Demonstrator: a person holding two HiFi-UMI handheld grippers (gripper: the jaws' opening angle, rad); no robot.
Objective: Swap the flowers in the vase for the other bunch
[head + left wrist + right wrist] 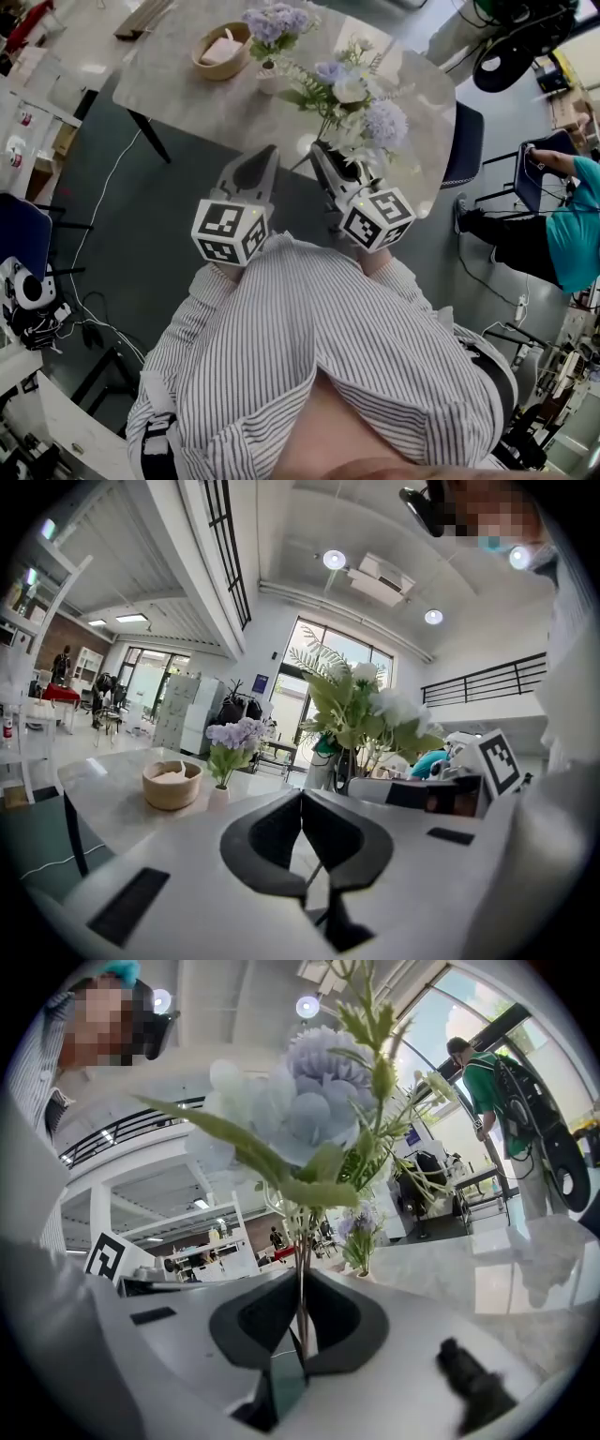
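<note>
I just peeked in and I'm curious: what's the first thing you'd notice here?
The big bunch of white and lilac flowers, clamped by its stems in the right gripper near the table's front edge. Beyond, on the table, stands a small vase of purple flowers beside a wooden bowl. The left gripper is shut and empty.

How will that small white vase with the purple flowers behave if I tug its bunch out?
The small white vase looks narrow under a much wider purple flower bunch, so it is probably top-heavy and apt to tip. It seems light; it may lift with the stems. The shut, empty left gripper could steady it.
</note>
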